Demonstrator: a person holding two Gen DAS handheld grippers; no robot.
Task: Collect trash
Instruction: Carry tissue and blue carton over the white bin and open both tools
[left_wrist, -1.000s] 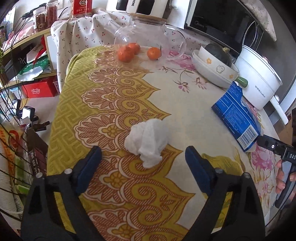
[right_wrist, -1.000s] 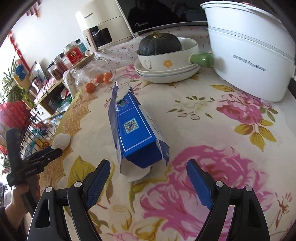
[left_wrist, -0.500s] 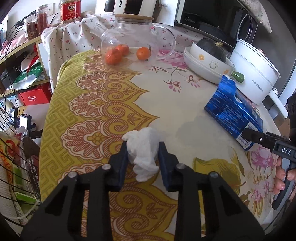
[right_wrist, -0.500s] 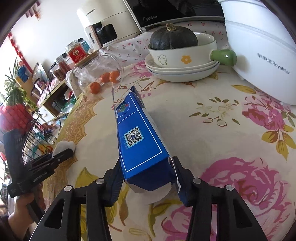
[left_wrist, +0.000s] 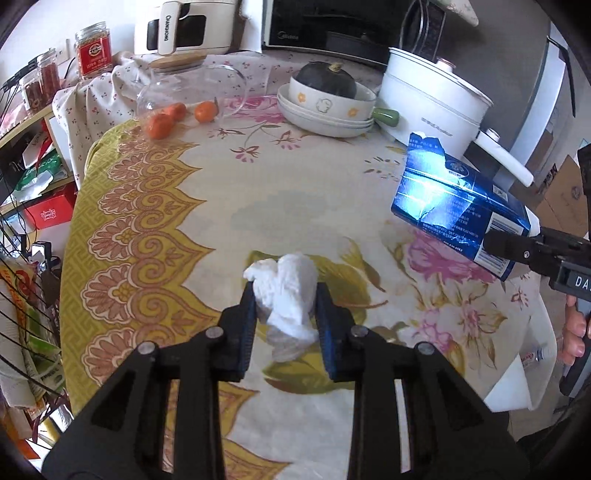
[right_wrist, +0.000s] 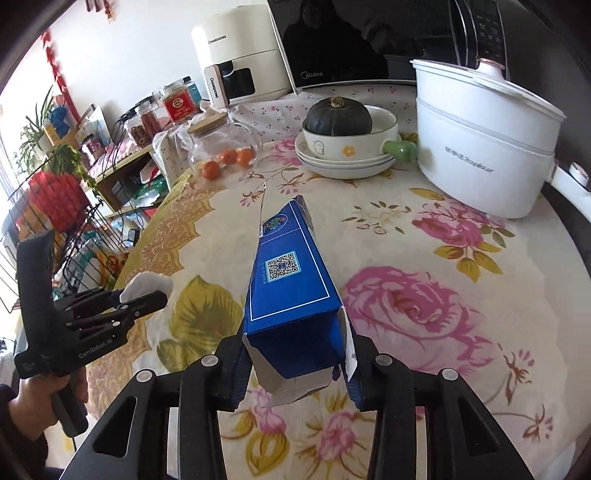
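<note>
A crumpled white tissue (left_wrist: 291, 280) hangs clear of the flowered tablecloth (left_wrist: 258, 184), pinched between the blue pads of my left gripper (left_wrist: 285, 295), which is shut on it. The same tissue (right_wrist: 146, 282) and left gripper (right_wrist: 147, 295) show at the left of the right wrist view. A torn blue carton (right_wrist: 291, 288) sits between the fingers of my right gripper (right_wrist: 297, 350). Its jaws are closing and press the carton's open near end, holding it tilted above the table. In the left wrist view the carton (left_wrist: 454, 206) floats at the right.
At the back of the table lie a glass jar (left_wrist: 188, 92) with oranges, stacked bowls (left_wrist: 325, 110) holding a dark squash, and a white electric pot (left_wrist: 432, 99). An air fryer and a microwave stand behind. A wire rack (right_wrist: 74, 240) and shelves crowd the left.
Both grippers went from wide open to closed, the left on the tissue and the right on the carton. Both have since lifted their loads off the cloth.
</note>
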